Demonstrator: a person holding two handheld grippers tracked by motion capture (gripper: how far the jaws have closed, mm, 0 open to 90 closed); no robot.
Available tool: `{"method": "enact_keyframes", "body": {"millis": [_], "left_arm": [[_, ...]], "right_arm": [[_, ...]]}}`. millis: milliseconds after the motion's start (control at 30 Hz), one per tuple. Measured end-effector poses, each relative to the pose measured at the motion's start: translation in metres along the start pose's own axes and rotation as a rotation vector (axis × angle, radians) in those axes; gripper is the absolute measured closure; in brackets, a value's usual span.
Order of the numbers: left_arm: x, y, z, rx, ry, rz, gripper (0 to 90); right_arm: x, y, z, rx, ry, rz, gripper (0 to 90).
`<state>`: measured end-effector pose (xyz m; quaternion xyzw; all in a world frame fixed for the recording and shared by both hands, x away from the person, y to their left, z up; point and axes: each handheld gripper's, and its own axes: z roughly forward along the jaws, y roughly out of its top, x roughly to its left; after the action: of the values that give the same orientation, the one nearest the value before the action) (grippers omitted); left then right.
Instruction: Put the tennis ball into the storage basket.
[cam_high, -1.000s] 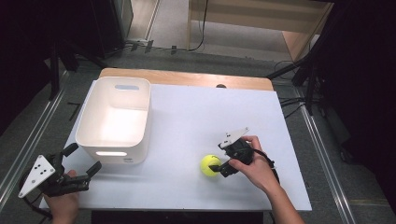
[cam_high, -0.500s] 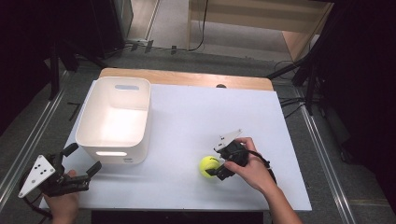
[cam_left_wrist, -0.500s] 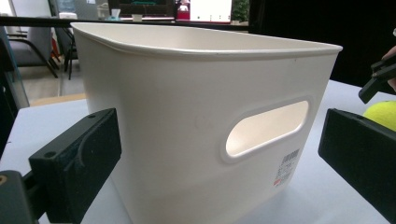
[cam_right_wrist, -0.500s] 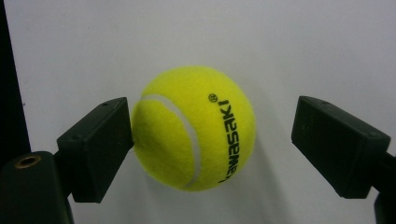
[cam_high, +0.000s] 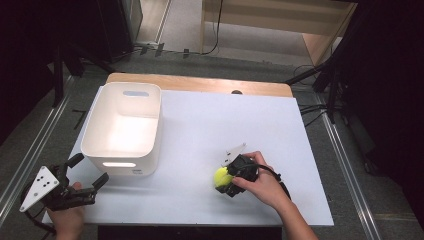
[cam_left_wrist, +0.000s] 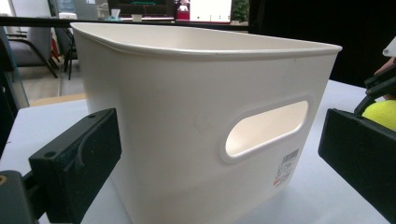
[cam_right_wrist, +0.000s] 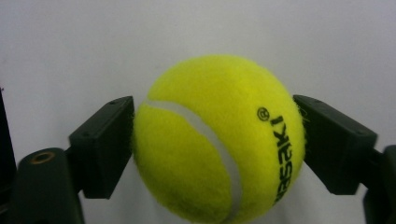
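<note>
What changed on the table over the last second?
Very little. The right hand-held gripper stayed closed on the tennis ball and shifted slightly, with the ball, toward the near edge. The left hand-held gripper stayed open by the white bin, which has not moved.

Grey floor, wooden furniture behind.

Right gripper closed on tennis ball on the white table. Left gripper spread apart at the near-left edge, just beside the white bin.
</note>
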<state>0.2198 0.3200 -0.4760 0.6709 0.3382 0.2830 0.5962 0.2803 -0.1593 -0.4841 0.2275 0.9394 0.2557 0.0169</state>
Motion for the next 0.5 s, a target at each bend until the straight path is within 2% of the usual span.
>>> {"method": "enact_keyframes", "body": {"millis": [67,500], "left_arm": [[0.0000,0.0000,0.0000,0.000,0.000,0.000,0.0],[0.0000,-0.0001,0.0001,0.000,0.001,0.000,0.0]], "right_arm": [[0.0001,0.0004,0.0006,0.003,0.000,0.001,22.3],[-0.0012,0.0015,-0.0046,0.014,0.003,0.007,22.9]]}}
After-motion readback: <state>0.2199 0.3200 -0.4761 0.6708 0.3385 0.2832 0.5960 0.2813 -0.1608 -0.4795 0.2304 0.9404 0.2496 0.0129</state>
